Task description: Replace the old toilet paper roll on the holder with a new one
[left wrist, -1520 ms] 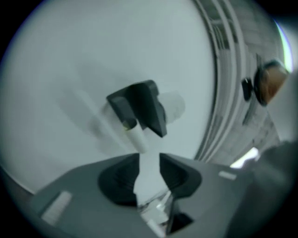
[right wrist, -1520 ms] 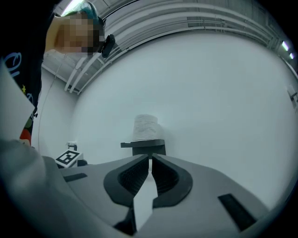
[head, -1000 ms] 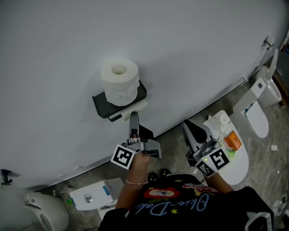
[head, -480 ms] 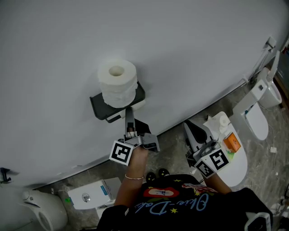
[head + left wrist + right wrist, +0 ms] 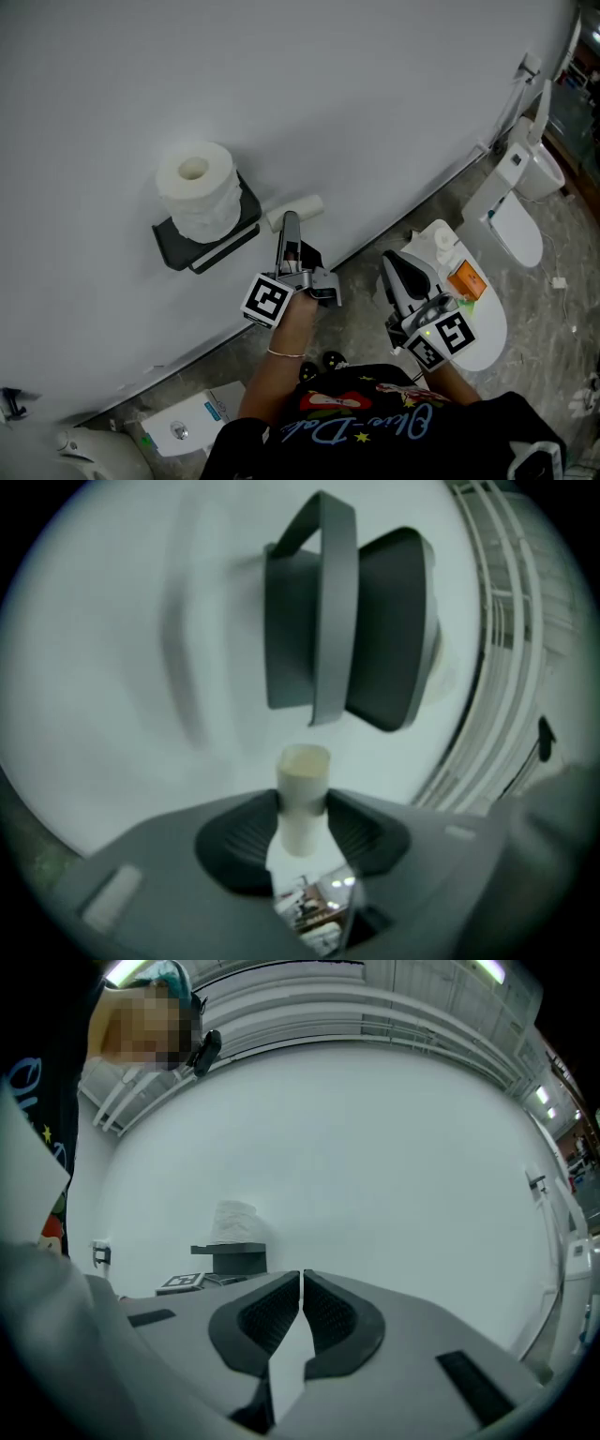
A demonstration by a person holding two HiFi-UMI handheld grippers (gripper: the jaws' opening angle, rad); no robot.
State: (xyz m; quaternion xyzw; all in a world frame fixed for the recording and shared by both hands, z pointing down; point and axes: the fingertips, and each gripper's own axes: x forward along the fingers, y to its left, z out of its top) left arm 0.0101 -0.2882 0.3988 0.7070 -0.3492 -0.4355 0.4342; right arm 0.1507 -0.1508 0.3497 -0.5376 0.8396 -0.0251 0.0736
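A fresh white toilet roll (image 5: 195, 187) stands upright on the shelf of the dark wall holder (image 5: 208, 240). The holder's bar (image 5: 328, 611) is bare. The empty cardboard tube (image 5: 295, 209) is off the holder, to its right and near the wall. My left gripper (image 5: 290, 225) is shut on it; in the left gripper view the tube (image 5: 302, 794) sticks out between the pads, pointing toward the holder (image 5: 394, 621). My right gripper (image 5: 397, 274) hangs lower right, shut and empty, with its jaws (image 5: 301, 1302) pressed together. The roll (image 5: 234, 1221) and holder (image 5: 230, 1258) show small at the left of the right gripper view.
A white toilet (image 5: 459, 309) below the right gripper carries an orange pack (image 5: 466, 280) and a small paper roll (image 5: 443, 240). Another toilet (image 5: 520, 197) stands at the far right. A white box (image 5: 192, 419) lies on the floor at lower left. The white wall (image 5: 328, 84) fills the upper view.
The left gripper closed on the cardboard tube under the shelf and drew it out to the right, off the holder bar. The right gripper shifted only slightly.
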